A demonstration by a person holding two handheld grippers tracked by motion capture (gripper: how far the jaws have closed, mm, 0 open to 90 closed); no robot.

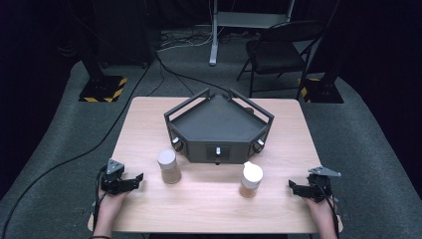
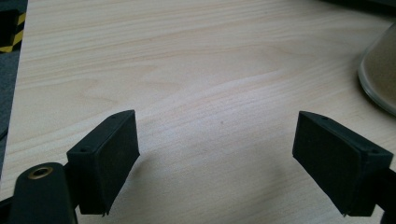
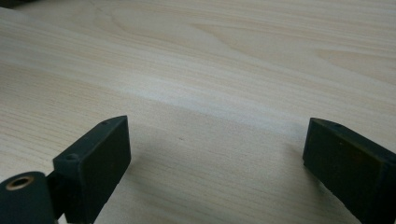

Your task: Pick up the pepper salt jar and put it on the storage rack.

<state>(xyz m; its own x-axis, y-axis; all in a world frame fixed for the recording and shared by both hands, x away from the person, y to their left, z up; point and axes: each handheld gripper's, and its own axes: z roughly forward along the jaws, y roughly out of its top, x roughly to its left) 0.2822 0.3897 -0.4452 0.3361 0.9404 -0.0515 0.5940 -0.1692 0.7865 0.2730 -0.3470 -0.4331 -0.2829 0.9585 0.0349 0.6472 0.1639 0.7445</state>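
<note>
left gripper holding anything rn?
No, in the left gripper view the left gripper has its jaws spread wide with bare table between them and the jar off to the side.

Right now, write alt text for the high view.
A person's hands hold open tongs, left and right, resting at the near corners of a wooden table. Two white-lidded jars of brown powder stand between them, before a black angular tray.
</note>
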